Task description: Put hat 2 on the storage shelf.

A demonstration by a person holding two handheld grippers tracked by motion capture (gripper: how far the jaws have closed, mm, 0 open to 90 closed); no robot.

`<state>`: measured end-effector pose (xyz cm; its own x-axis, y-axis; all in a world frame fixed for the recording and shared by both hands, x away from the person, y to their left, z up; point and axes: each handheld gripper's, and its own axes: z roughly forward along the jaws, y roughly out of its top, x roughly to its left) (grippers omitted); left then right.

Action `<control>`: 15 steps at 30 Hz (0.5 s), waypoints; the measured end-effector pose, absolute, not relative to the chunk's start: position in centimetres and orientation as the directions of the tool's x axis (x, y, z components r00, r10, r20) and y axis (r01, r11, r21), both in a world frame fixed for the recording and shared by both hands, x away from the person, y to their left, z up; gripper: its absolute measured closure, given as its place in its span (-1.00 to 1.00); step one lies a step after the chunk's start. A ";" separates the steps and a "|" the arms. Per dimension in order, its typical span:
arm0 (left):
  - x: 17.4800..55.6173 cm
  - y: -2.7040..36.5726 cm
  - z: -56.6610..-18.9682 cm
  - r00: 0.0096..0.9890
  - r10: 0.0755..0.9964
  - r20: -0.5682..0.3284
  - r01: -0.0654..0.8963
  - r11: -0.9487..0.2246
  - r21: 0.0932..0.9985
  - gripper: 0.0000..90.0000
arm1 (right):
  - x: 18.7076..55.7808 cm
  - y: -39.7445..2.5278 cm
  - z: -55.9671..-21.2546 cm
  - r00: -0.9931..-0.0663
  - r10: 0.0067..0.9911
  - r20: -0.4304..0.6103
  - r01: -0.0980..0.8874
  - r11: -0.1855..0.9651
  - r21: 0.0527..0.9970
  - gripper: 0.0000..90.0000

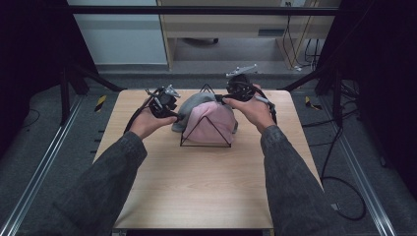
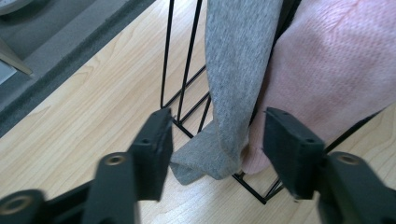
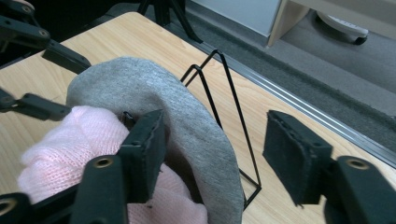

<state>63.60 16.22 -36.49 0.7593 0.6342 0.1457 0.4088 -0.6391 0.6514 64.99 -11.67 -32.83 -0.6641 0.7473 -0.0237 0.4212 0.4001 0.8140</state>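
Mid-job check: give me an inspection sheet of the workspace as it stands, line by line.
Surface: light wooden table, bare in front of the rack.
Job's things: black wire rack with triangular ends; grey cloth and pink knitted cloth draped over it, the grey one's corner lying on the table.
Clutter: nothing seen.
Grippers: left gripper open, jaws either side of the grey cloth's lower edge; right gripper open beside the grey cloth's top.
Cables: black cable on the floor at right.
Surroundings: grey floor, dark frame legs, wooden furniture behind.
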 end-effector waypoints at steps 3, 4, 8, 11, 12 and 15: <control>63.2 16.6 -36.1 0.749 0.648 0.137 0.413 -0.619 0.667 -0.38 | 64.8 -11.7 -32.7 -0.653 0.757 -0.021 0.417 0.383 0.824 -0.29; 63.1 16.7 -35.9 0.749 0.648 0.135 0.414 -0.618 0.669 -0.44 | 64.7 -11.8 -32.6 -0.651 0.759 -0.025 0.414 0.383 0.826 -0.32; 62.5 17.0 -35.2 0.740 0.659 0.132 0.417 -0.604 0.680 -0.66 | 64.3 -11.8 -32.3 -0.635 0.772 -0.021 0.412 0.362 0.836 -0.43; 62.0 17.2 -34.7 0.733 0.666 0.137 0.417 -0.599 0.684 -0.73 | 63.8 -12.0 -31.9 -0.624 0.781 -0.017 0.411 0.347 0.843 -0.48; 61.7 17.3 -34.6 0.730 0.669 0.141 0.415 -0.596 0.687 -0.75 | 63.6 -12.0 -31.8 -0.622 0.783 -0.020 0.407 0.345 0.845 -0.49; 60.5 17.7 -34.3 0.727 0.669 0.157 0.405 -0.602 0.688 -0.78 | 62.5 -12.3 -31.4 -0.618 0.786 -0.025 0.397 0.339 0.853 -0.53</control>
<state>60.47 17.71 -34.34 0.7269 0.6686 0.1567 0.4051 -0.6017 0.6884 62.53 -12.26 -31.38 -0.6178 0.7859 -0.0251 0.3967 0.3391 0.8530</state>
